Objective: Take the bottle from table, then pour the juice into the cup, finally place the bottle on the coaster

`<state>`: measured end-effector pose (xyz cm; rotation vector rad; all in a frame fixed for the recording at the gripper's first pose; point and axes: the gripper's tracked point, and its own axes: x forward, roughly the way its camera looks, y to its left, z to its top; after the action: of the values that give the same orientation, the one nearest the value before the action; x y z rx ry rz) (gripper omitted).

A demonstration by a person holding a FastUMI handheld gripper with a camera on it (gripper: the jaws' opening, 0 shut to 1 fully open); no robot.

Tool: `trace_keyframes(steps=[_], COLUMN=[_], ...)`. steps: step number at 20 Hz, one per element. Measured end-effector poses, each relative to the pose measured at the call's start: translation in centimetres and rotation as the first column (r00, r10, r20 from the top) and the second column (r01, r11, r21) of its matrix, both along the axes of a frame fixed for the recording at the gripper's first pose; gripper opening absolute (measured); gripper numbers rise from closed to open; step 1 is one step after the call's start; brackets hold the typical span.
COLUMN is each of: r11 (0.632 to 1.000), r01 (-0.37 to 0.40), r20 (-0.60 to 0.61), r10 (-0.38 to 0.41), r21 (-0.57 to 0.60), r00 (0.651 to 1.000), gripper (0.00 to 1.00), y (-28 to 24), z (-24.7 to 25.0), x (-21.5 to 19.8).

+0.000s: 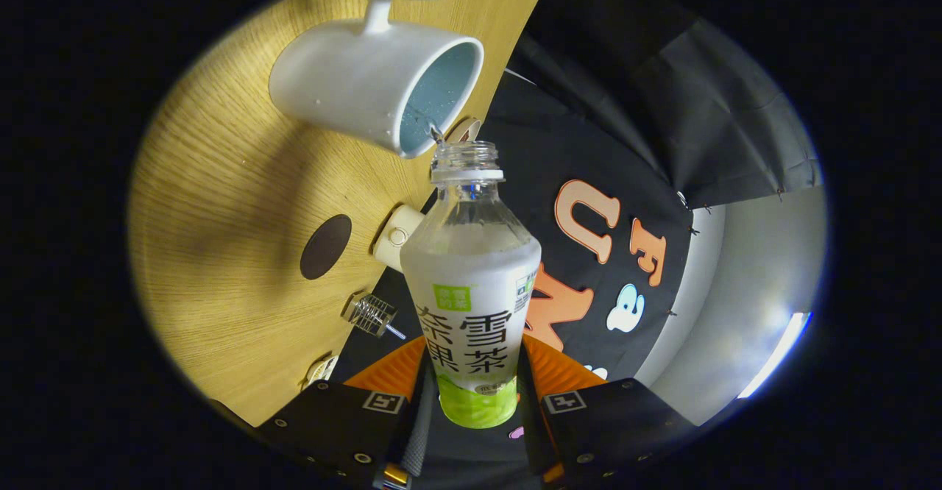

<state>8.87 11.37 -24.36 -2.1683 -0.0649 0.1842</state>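
One bottle, uncapped, runs lengthwise straight ahead from the gripper, its open mouth just at the rim of the one white cup. Its neck is clear, its label white and green. Both fingers clamp its base. One dark round coaster lies on the wooden table, well apart from the cup.
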Motion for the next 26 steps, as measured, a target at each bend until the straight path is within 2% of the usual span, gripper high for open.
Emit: trace_keyframes(steps=[16, 26], r11=[0.996, 1.000], r01=[-0.063, -0.029], r20=[-0.010, -0.041], r10=[0.063, 0.029], r21=[-0.063, -0.010], r00=[0.998, 0.999], gripper=[0.54, 0.54], y=[1.0, 0.5], z=[-0.5, -1.4], x=[-0.2, -0.2])
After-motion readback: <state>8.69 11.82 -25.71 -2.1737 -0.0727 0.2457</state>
